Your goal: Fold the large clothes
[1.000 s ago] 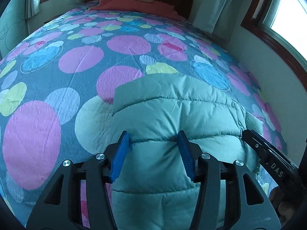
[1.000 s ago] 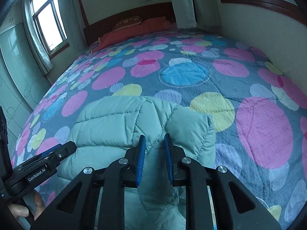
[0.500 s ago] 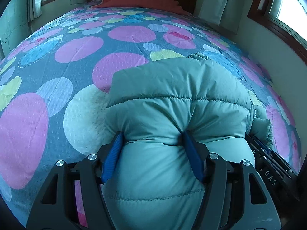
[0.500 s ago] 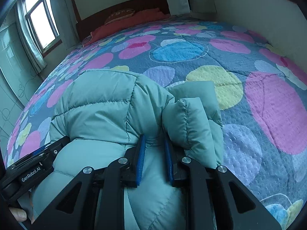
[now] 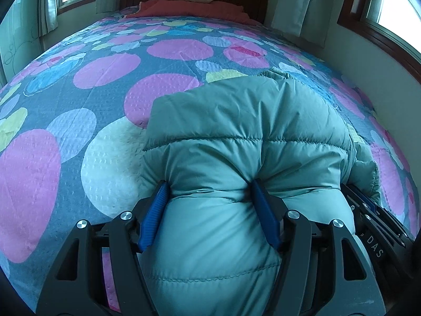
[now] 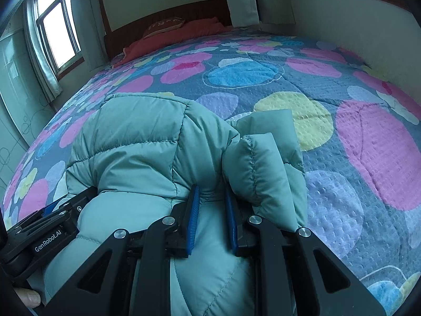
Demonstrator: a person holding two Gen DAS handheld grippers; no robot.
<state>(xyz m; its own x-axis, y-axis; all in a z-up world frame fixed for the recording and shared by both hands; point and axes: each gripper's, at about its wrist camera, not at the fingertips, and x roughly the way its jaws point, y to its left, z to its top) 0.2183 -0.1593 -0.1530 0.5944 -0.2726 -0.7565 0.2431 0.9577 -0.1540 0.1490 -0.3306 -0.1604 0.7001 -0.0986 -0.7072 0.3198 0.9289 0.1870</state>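
A puffy mint-green quilted jacket (image 5: 236, 131) lies on the bed, its near end lifted and doubled over toward the headboard. My left gripper (image 5: 210, 192) is shut on a thick bunch of the jacket, its blue pads wide apart around the padding. My right gripper (image 6: 211, 194) is shut on the jacket (image 6: 136, 137) beside a folded sleeve (image 6: 265, 158), pads close together. Each gripper shows at the edge of the other's view: the right one (image 5: 373, 216) and the left one (image 6: 47, 231).
The bed has a grey quilt (image 5: 92, 100) with pink, blue and yellow circles. A red pillow (image 5: 189, 6) lies by the dark wooden headboard (image 6: 168, 23). A wall runs along the bed's right side (image 6: 355, 26). Windows with curtains stand left (image 6: 55, 36).
Both grippers have lifted the near end of the jacket and carried it forward toward the headboard. The jacket now bulges up over itself, and the sleeve has bunched beside the right gripper.
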